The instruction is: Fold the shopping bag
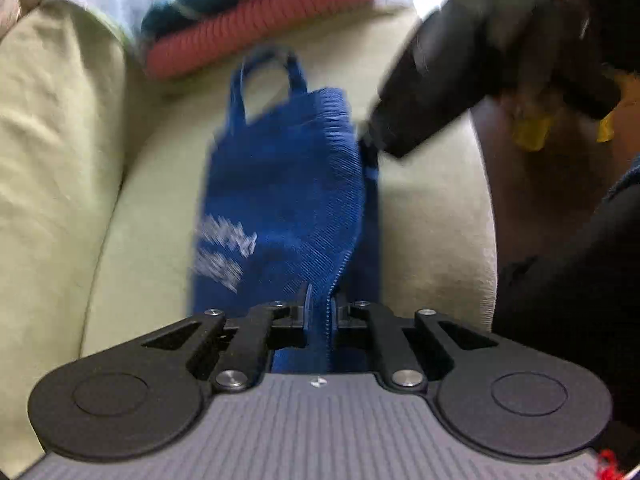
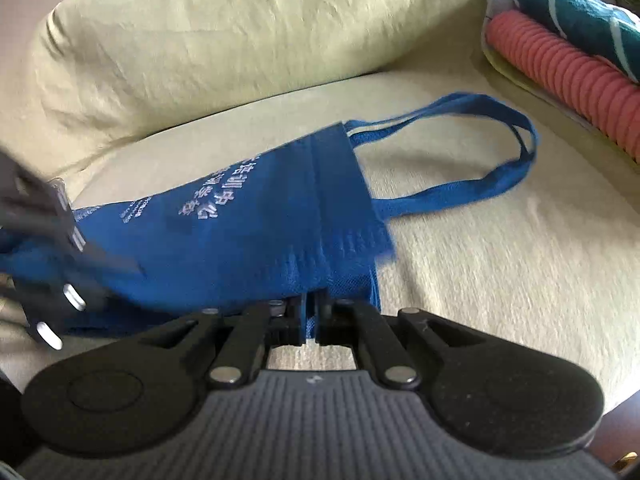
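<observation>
A blue fabric shopping bag (image 1: 280,200) with white print lies stretched on a pale yellow-green sofa seat, its handles (image 1: 266,76) pointing to the far end. My left gripper (image 1: 320,312) is shut on one bottom edge of the bag. My right gripper (image 2: 312,316) is shut on the bag's (image 2: 248,236) side edge near the opening, with the loop handles (image 2: 480,148) trailing to the right. In the left wrist view the right gripper (image 1: 372,136) appears blurred at the bag's right edge. The left gripper (image 2: 80,248) shows blurred at the left in the right wrist view.
A sofa back cushion (image 2: 220,40) rises behind the bag. Folded textiles, a coral ribbed one (image 2: 568,80) under a teal patterned one (image 2: 580,20), are stacked at the seat's far end. A person's dark sleeve (image 1: 568,280) is at the right.
</observation>
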Demonstrator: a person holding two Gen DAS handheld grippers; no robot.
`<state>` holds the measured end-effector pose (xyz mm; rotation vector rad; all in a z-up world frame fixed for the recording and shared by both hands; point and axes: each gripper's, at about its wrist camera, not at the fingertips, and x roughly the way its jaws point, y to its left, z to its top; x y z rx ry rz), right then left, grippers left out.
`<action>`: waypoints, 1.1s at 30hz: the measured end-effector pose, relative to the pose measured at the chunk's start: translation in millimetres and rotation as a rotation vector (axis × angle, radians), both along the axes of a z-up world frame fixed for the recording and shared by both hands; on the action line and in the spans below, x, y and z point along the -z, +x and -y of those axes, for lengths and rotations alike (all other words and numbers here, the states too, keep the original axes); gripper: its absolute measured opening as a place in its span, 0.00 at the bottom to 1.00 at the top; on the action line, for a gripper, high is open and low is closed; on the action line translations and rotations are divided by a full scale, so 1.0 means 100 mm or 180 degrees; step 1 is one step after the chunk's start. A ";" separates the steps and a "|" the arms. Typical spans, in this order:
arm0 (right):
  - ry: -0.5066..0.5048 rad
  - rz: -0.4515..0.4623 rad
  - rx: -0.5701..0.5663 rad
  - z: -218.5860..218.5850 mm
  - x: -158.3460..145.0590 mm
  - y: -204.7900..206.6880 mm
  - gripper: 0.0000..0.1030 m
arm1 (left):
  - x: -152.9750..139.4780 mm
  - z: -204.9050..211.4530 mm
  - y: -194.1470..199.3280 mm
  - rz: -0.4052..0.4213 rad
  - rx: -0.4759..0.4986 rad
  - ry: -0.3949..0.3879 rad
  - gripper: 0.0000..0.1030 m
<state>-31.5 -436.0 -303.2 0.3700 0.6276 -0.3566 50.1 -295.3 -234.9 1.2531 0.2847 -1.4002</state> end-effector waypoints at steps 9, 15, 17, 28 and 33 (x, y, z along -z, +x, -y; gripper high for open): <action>0.0609 0.0406 -0.0358 0.16 -0.03 -0.22 0.53 | 0.19 0.07 -0.09 0.0116 -0.0174 -0.0051 0.09; 0.1445 0.1038 -0.0168 0.43 -0.05 -0.41 0.54 | 0.18 0.13 -0.08 0.0093 -0.0179 -0.0019 0.09; 0.1561 0.1172 -0.0176 0.47 -0.07 -0.44 0.56 | 0.19 0.15 -0.08 0.0084 -0.0179 -0.0006 0.09; 0.1681 0.0935 0.0447 0.55 0.03 -0.45 0.05 | 0.16 0.14 -0.09 0.0119 -0.0128 0.0032 0.12; 0.1875 0.0921 0.0729 0.49 0.24 -0.45 0.04 | -0.05 0.05 -0.08 0.0064 -0.0123 -0.0068 0.21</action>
